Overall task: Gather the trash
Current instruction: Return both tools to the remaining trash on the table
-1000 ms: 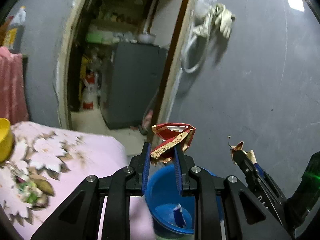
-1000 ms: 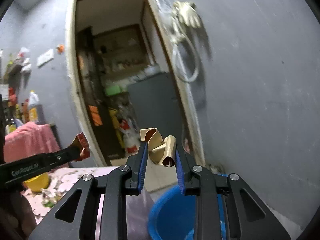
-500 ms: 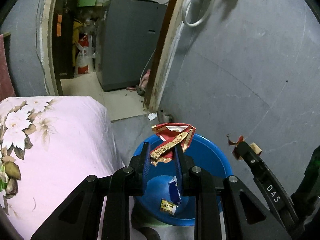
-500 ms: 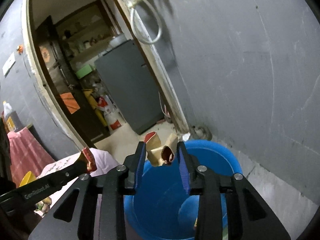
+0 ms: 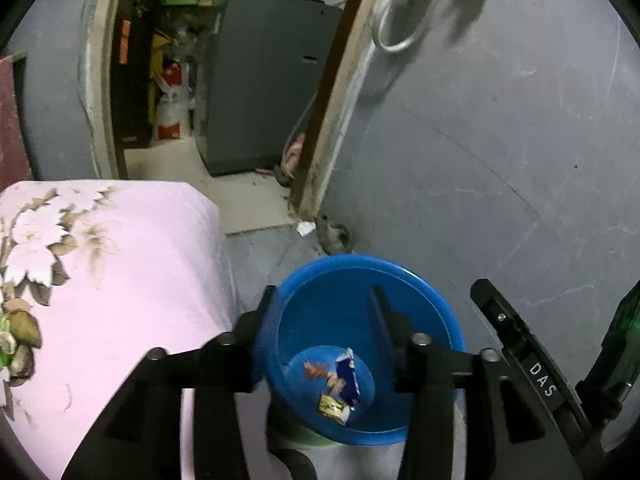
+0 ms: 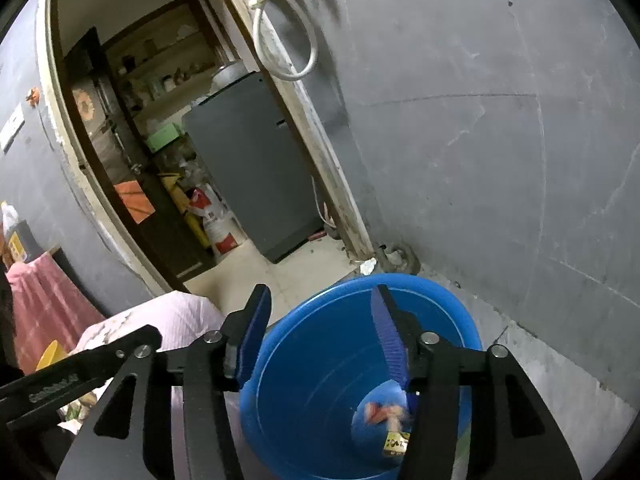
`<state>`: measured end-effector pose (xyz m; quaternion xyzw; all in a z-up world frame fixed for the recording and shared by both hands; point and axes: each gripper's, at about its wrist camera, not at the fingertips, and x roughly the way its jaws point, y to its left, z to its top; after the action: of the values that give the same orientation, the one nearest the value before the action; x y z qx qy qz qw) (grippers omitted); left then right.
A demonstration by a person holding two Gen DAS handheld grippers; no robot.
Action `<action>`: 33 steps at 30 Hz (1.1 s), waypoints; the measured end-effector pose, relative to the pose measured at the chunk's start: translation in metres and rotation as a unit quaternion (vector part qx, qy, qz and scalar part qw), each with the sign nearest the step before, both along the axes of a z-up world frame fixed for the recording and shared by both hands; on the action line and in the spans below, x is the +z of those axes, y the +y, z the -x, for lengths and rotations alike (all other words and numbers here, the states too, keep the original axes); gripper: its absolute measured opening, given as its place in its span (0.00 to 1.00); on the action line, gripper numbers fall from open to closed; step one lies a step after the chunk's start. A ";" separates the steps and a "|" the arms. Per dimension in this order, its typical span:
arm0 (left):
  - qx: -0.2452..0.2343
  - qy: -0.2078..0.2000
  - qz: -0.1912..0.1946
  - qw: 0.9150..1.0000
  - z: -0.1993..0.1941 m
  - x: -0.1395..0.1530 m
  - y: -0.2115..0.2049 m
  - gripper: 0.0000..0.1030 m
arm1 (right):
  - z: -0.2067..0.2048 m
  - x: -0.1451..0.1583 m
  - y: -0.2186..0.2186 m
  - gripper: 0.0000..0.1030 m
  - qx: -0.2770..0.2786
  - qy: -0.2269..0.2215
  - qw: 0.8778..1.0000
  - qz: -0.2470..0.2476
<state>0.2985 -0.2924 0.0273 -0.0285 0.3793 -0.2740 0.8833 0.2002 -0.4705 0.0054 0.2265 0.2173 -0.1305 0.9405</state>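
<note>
A blue plastic bucket stands on the floor beside the bed, seen from above in both wrist views. Several wrappers lie at its bottom, blurred in the right wrist view. My left gripper hovers over the bucket's mouth, its jaws opening with nothing between them. My right gripper hangs over the same bucket, jaws also opening and empty. The right gripper's finger shows at the right of the left wrist view; the left gripper's finger shows at the lower left of the right wrist view.
A bed with a pink floral sheet lies left of the bucket. A grey wall rises behind it. A doorway shows a grey fridge and cluttered shelves. A white hose hangs on the door frame.
Both grippers came down over the bucket and opened. The red and gold wrapper left the left gripper, the tan wrapper left the right one; both now lie in the bucket.
</note>
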 end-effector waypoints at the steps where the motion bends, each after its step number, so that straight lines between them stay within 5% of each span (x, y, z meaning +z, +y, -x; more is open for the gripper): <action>1: 0.008 -0.008 0.001 1.000 0.002 0.002 0.005 0.46 | 0.001 0.002 0.003 0.53 -0.001 -0.003 1.000 0.007; 5: 0.052 -0.047 0.002 0.998 0.012 0.009 0.030 0.58 | 0.000 0.010 0.018 0.78 -0.012 -0.013 0.998 0.055; 8: 0.093 -0.073 0.011 0.993 0.017 0.016 0.056 0.73 | 0.002 0.016 0.032 0.81 -0.006 -0.030 0.996 0.085; 12: 0.155 -0.119 0.021 0.981 0.026 0.026 0.096 0.91 | 0.003 0.023 0.052 1.00 0.005 -0.058 0.991 0.119; 21: 0.236 -0.218 0.005 0.947 0.059 0.042 0.166 0.95 | 0.019 0.042 0.110 1.00 0.053 -0.170 0.969 0.170; 33: 0.299 -0.256 0.000 0.919 0.103 0.039 0.242 0.97 | 0.037 0.054 0.188 1.00 0.152 -0.268 0.932 0.194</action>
<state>0.1960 -0.0503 0.0667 -0.0694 0.1142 0.0045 0.9910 0.1636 -0.2821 0.0598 0.0307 -0.0403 0.0399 0.9979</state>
